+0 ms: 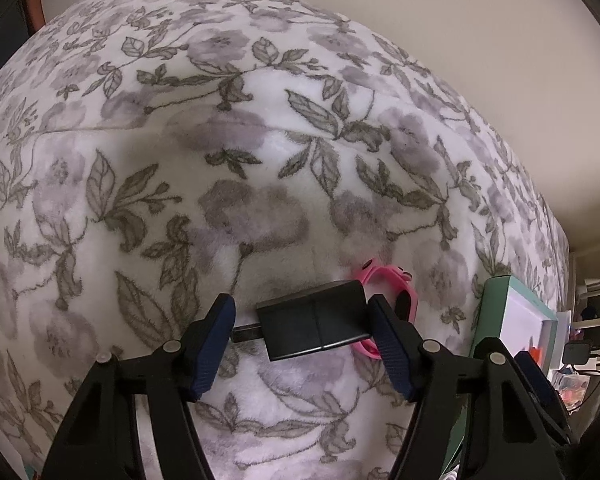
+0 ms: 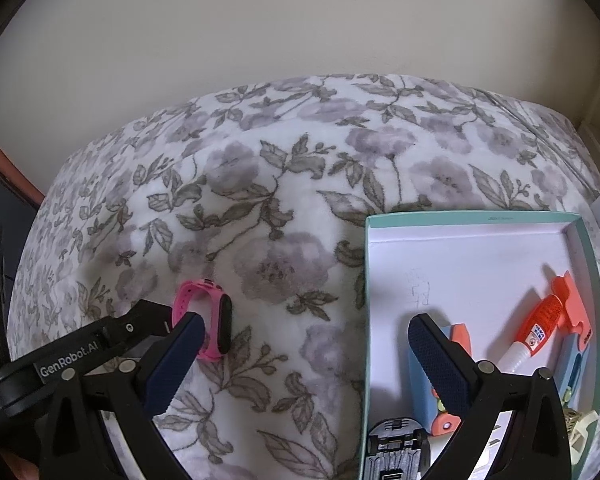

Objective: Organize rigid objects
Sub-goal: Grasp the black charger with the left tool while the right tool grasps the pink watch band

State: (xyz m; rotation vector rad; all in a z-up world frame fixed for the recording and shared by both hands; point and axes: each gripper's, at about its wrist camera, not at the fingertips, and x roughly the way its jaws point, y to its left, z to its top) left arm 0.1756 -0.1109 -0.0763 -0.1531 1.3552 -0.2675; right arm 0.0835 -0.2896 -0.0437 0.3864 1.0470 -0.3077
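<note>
My left gripper (image 1: 302, 322) is shut on a black USB adapter (image 1: 314, 326), held just above the floral blanket. A pink smart band (image 1: 384, 280) lies on the blanket right behind it; it also shows in the right wrist view (image 2: 210, 318) beside the left gripper's black body (image 2: 100, 344). My right gripper (image 2: 304, 344) is open and empty, its left finger over the blanket and its right finger (image 2: 440, 364) over a teal-rimmed white box (image 2: 480, 216). The box holds an orange-capped glue tube (image 2: 536, 324), a blue-and-orange tool (image 2: 432, 384) and a black toy car (image 2: 396, 448).
The floral blanket (image 2: 280, 200) covers the whole bed surface. A beige wall (image 2: 300, 20) stands behind. The box's teal side shows at the right in the left wrist view (image 1: 496, 308), with shelving and cables (image 1: 588, 352) past it.
</note>
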